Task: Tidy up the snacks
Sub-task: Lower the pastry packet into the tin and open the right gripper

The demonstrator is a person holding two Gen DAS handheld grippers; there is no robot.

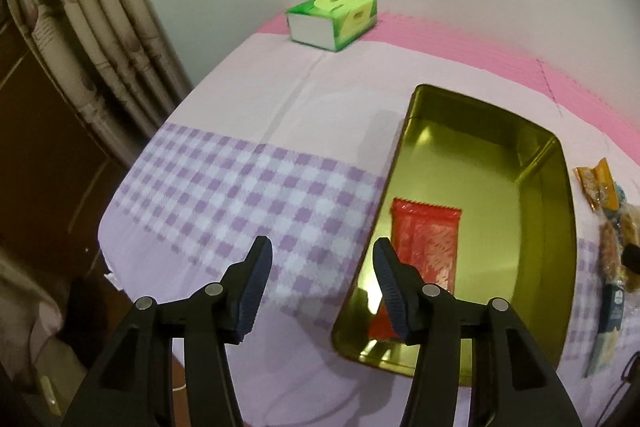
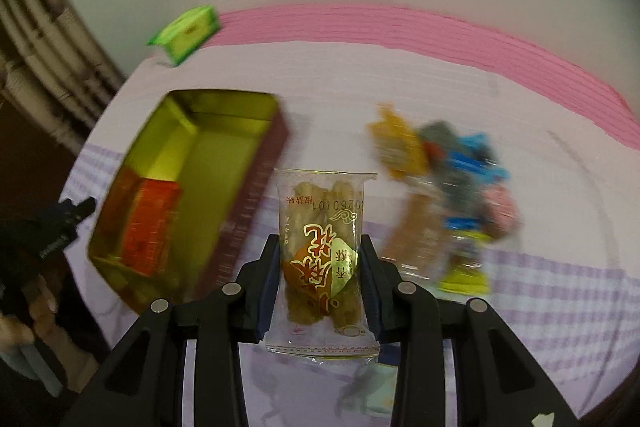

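Clear fried-dough snack packet, long axis along the fingers, clamped in the right gripper just right of the gold tin; left gripper, fingers apart and empty, over the tin's left rim.

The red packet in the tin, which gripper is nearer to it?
Left. The left gripper hangs open just above the red packet; the right gripper is off beside the tin.

The gold-lined tin has a dark maroon outer wall and holds a red packet. Left of the tin the cloth is purple-and-white checked; beyond the tin it turns pale lilac, then pink, where a green tissue pack sits.
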